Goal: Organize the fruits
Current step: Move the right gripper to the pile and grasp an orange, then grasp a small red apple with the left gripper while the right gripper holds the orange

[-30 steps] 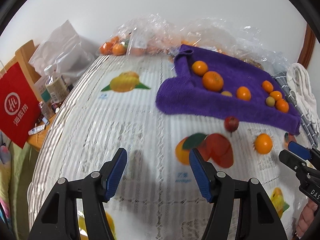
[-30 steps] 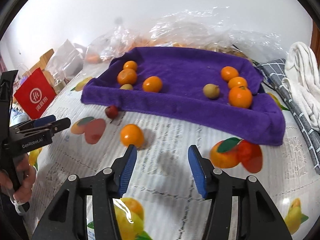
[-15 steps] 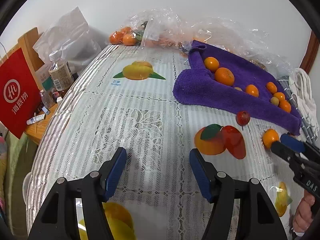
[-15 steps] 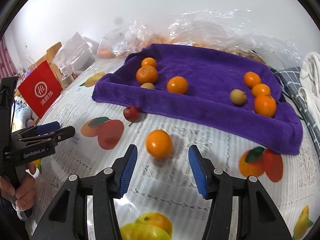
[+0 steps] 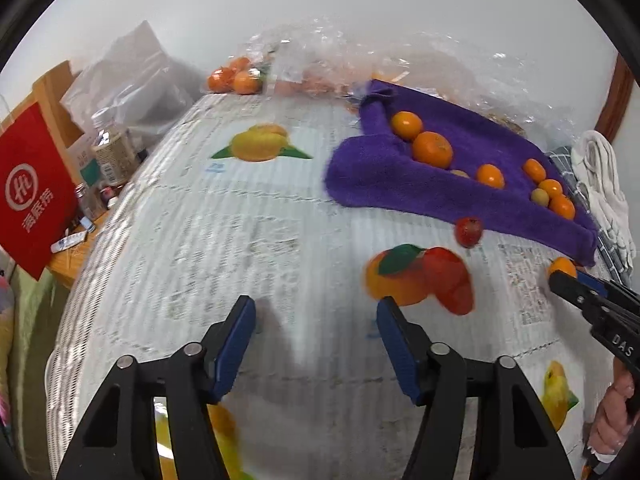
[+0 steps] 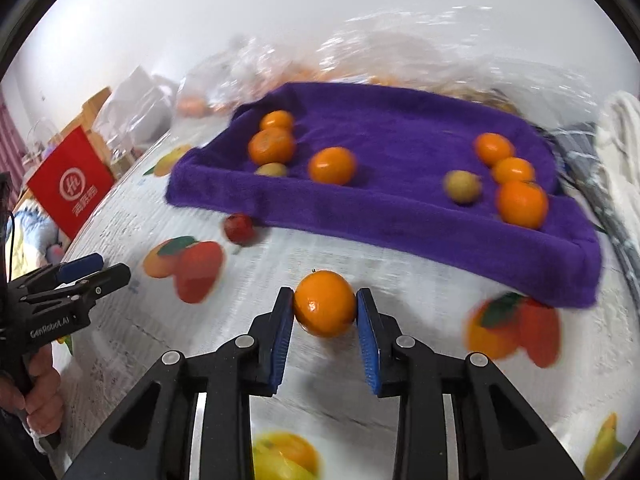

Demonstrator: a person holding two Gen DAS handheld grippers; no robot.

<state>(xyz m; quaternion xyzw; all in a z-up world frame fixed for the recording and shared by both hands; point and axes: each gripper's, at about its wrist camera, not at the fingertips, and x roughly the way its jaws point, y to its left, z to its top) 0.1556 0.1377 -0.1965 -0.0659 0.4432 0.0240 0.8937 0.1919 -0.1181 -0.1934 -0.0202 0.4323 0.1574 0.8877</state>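
Two blue pads of the right hand-held gripper pinch a loose orange at its widest girth, low over the patterned worktop; a good lift probably keeps the squeeze light and centred so the round fruit neither slips nor bruises, then carries it over the raised near fold of the purple towel to the other oranges lying there. Nothing sits between the pads of the left hand-held gripper, whose jaws are spread and closing slightly, while a small red fruit waits on the worktop just beside the towel's near edge.
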